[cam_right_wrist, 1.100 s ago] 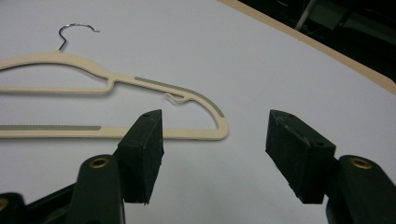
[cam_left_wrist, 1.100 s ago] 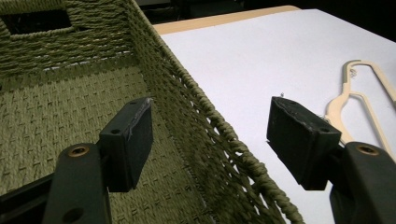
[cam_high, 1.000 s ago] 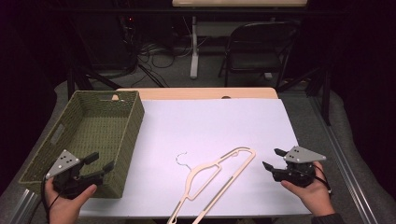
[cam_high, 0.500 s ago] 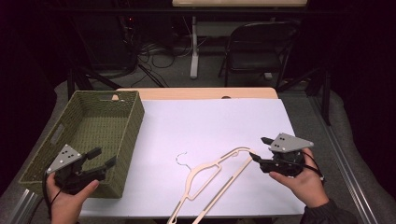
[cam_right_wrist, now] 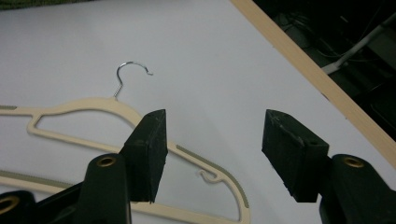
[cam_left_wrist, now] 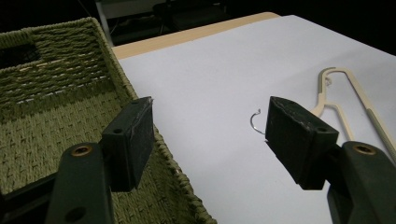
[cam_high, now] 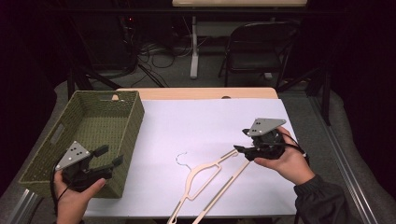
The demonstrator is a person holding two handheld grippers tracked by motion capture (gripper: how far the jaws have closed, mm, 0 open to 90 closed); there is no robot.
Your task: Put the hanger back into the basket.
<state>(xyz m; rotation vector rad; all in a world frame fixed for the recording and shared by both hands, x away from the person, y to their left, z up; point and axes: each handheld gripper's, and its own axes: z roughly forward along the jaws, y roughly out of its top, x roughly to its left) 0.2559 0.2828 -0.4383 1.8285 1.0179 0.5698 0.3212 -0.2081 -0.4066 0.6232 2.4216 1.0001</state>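
Note:
A cream clothes hanger (cam_high: 205, 182) with a metal hook (cam_high: 180, 157) lies flat on the white table cover (cam_high: 196, 126), near the front middle. My right gripper (cam_high: 239, 149) is open and hovers just above the hanger's right shoulder end (cam_right_wrist: 224, 179), with nothing between its fingers. In the right gripper view the hook (cam_right_wrist: 128, 74) curls off to the upper left. My left gripper (cam_high: 109, 156) is open over the front right corner of the green woven basket (cam_high: 88, 121). From the left gripper view the hanger (cam_left_wrist: 345, 93) lies far off to the right.
The basket (cam_left_wrist: 51, 107) stands along the left side of the table and looks empty inside. A bare wooden strip (cam_high: 196, 93) runs along the table's far edge. Beyond it stand a dark folding chair (cam_high: 257, 46) and loose cables on the floor.
My right gripper has moved left and forward, from the table's right edge to above the hanger's right end. The left gripper has risen slightly by the basket's corner.

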